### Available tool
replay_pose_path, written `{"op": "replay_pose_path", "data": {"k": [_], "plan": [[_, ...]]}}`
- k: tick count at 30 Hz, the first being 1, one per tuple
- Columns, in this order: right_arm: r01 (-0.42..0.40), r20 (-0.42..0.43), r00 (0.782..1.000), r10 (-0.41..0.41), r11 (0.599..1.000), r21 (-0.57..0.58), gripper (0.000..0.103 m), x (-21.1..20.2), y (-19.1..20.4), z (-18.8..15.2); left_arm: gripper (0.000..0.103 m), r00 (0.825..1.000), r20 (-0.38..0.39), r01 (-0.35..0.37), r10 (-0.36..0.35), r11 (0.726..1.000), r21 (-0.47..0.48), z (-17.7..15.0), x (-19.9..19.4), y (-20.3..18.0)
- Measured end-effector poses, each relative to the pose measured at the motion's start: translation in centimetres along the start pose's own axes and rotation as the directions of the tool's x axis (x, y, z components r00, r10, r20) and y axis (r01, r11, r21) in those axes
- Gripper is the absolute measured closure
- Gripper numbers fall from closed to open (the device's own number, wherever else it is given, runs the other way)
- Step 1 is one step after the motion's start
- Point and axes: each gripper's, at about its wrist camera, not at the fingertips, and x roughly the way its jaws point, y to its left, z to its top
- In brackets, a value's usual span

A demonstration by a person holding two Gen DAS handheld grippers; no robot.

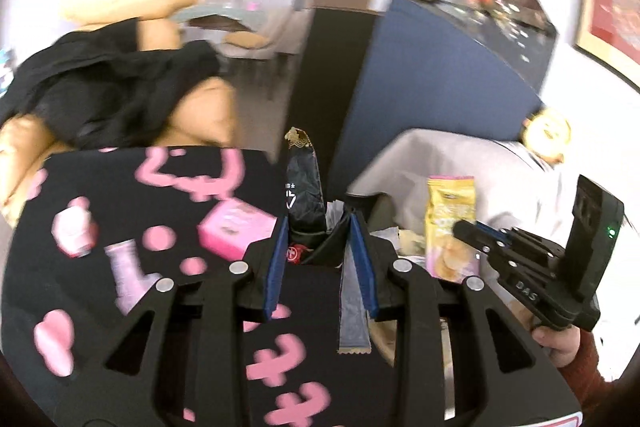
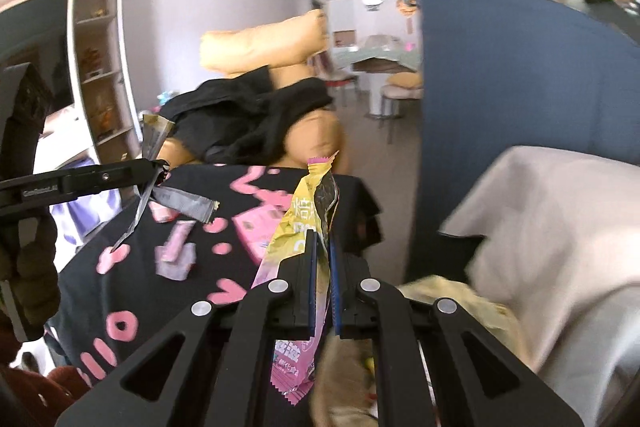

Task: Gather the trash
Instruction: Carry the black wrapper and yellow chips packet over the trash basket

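Observation:
In the left wrist view my left gripper (image 1: 320,223) is shut on a bundle of trash: a dark wrapper with a gold top (image 1: 304,183) sticks up between the blue pads, and a grey wrapper strip (image 1: 354,311) hangs down by the right pad. At the right a hand holds my right gripper (image 1: 464,229), shut on a yellow and pink snack wrapper (image 1: 450,219). In the right wrist view the right gripper (image 2: 323,237) pinches that yellow and pink wrapper (image 2: 298,223). The left gripper (image 2: 160,169) enters from the left carrying the grey wrapper (image 2: 188,203).
A black cloth with pink prints (image 1: 120,211) lies below both grippers. A pale grey bag or cloth (image 2: 560,227) is at the right, in front of a dark blue panel (image 2: 500,87). Behind are a tan sofa with black clothing (image 2: 248,115), shelves (image 2: 100,47) and a dining area.

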Motion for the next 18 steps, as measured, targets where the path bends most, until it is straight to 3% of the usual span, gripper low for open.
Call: {"op": "replay_pose_path", "data": {"k": [5, 10, 18], "plan": [[0.101, -0.01, 0.995, -0.101, 0.994, 0.043, 0.095, -2.0, -5.0, -2.0, 0.073, 0.991, -0.077, 0.113, -0.11, 0.993, 0.041, -0.6, 4.0, -4.9], [0.168, -0.016, 0.986, -0.167, 0.981, 0.099, 0.095, -3.7, -8.8, -3.2, 0.073, 0.967, -0.169, 0.198, -0.191, 0.98, 0.029, -2.1, 8.8, -8.1], [0.226, -0.036, 0.974, -0.224, 0.962, 0.15, 0.095, -4.9, -12.3, -5.1, 0.073, 0.931, -0.283, 0.24, -0.231, 0.971, -0.005, -4.8, 13.9, -10.4]]}}
